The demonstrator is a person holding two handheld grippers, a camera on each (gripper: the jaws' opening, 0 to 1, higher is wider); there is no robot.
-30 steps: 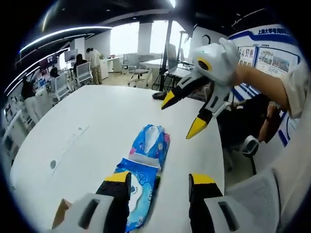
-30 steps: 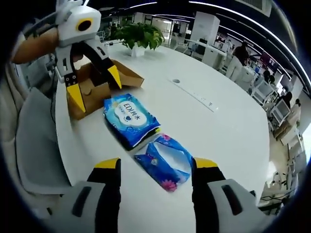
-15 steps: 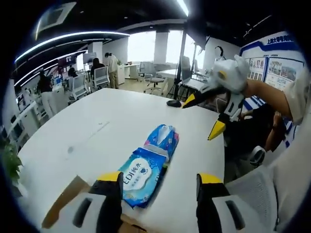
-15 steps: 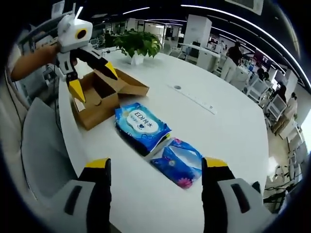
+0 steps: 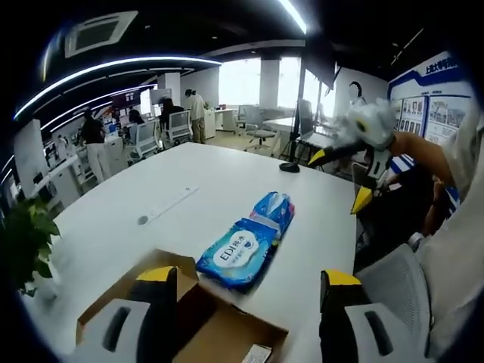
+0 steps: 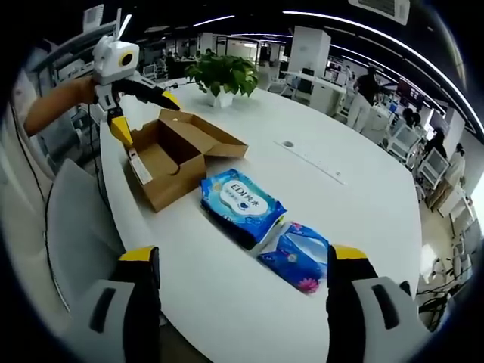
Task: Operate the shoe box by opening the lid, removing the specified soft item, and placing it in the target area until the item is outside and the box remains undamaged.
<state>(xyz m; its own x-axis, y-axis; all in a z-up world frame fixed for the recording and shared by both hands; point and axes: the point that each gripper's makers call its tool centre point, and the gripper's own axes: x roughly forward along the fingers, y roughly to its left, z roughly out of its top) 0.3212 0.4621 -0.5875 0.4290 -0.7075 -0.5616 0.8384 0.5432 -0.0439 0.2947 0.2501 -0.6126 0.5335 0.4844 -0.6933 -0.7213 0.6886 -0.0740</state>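
Pulling back from both packs, jaws apart and gripping nothing: left gripper (image 6: 140, 113) hovering over open shoe box (image 6: 175, 155), right gripper (image 5: 363, 170) hanging off the tabletop (image 5: 219, 178) edge. Lying outside the box (touching each other): wipes pack (image 6: 240, 203), tissue pack (image 6: 300, 255).

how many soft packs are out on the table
2: the wet wipes pack beside the open shoe box, and the floral tissue pack touching its far end. The box looks empty.
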